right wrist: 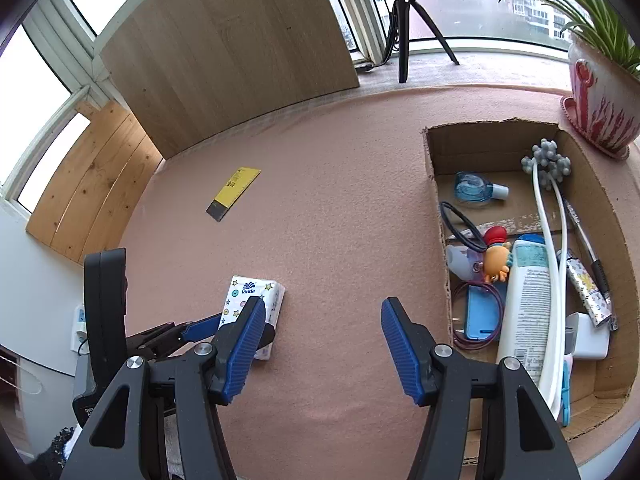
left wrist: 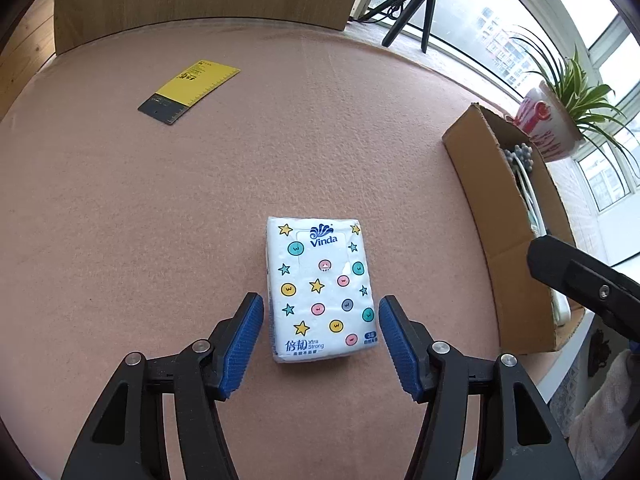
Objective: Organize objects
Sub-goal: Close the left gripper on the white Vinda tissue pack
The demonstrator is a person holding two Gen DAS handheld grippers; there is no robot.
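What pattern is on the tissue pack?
White tissue pack with coloured stars and dots, clearest in the left wrist view.

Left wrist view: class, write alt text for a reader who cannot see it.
The open left gripper straddles a white star-patterned tissue pack lying on a pink felt tabletop, pads not touching it. A yellow ruler lies beyond; a brown cardboard box stands at right.

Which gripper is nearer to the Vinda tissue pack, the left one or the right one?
Left. The left gripper straddles the tissue pack, open fingers on either side, not pressing. The right gripper hovers open over bare mat beside it, toward the cardboard box.
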